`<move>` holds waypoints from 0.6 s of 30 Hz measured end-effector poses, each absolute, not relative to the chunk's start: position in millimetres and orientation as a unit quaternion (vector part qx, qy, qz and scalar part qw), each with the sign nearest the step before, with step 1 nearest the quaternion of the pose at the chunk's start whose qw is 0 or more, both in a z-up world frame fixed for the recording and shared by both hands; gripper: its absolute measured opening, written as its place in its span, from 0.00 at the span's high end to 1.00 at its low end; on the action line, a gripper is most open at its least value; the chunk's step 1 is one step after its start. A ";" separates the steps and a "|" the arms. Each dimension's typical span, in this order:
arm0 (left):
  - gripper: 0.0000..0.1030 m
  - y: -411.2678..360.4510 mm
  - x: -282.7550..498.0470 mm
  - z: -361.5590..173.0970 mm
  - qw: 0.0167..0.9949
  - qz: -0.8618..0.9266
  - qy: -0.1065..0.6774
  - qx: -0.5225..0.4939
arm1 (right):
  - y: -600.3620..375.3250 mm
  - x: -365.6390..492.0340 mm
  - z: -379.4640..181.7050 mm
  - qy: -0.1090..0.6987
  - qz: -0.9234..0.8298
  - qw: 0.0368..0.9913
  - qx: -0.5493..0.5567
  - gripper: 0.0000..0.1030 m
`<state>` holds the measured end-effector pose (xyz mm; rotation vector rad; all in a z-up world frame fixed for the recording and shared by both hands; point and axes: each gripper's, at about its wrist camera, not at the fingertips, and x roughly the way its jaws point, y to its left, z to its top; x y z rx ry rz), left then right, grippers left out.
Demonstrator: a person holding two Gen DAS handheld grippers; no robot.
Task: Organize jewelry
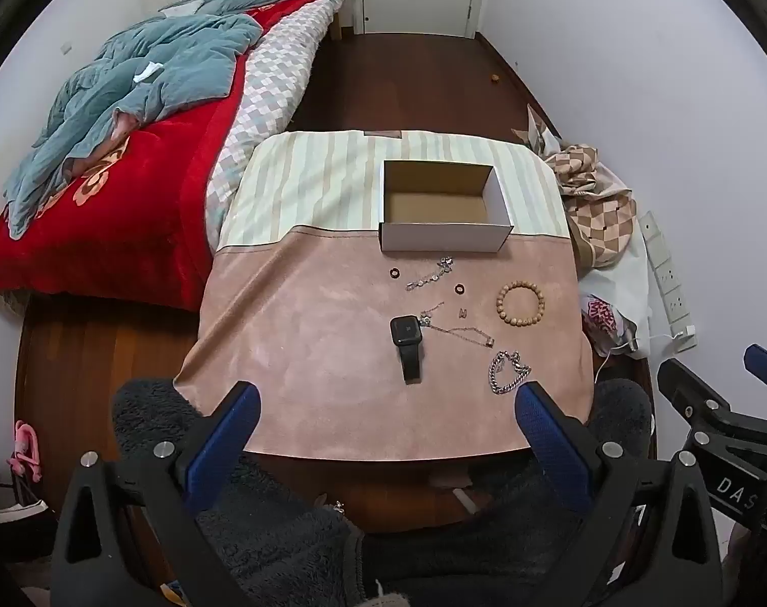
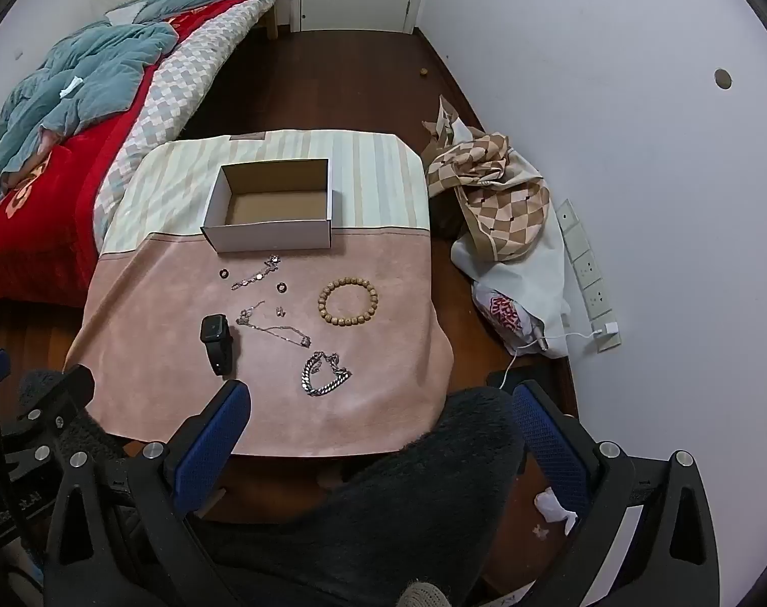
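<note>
Both tongs gape empty above the near edge of the surface: left tongs, right tongs. The silver chain bracelet lies at eleven o'clock, nearest the right tongs; the empty box waits beyond.

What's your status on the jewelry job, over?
Left gripper and right gripper open, empty. Box empty; watch, bead bracelet, chain bracelet on cloth. Nothing blocking.

Cloth-covered table, pink near half, striped far half. On it: open cardboard box, black smartwatch, wooden bead bracelet, silver chain bracelet, thin chains, two dark rings.
</note>
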<state>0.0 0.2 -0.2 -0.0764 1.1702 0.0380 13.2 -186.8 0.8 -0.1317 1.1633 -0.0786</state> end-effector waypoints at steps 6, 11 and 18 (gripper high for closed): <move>0.00 0.8 -1.4 -4.3 0.833 0.017 0.552 -0.039 | -188.6 10.9 1.1 0.551 -0.038 0.831 -0.063 0.00; 0.00 -3.0 -0.8 -4.2 0.831 0.018 0.556 -0.029 | -191.5 15.3 -1.5 0.552 -0.037 0.831 -0.063 0.00; 0.00 -6.0 -0.4 -9.2 0.829 0.015 0.559 -0.019 | -195.5 16.1 -3.3 0.556 -0.041 0.828 -0.059 0.00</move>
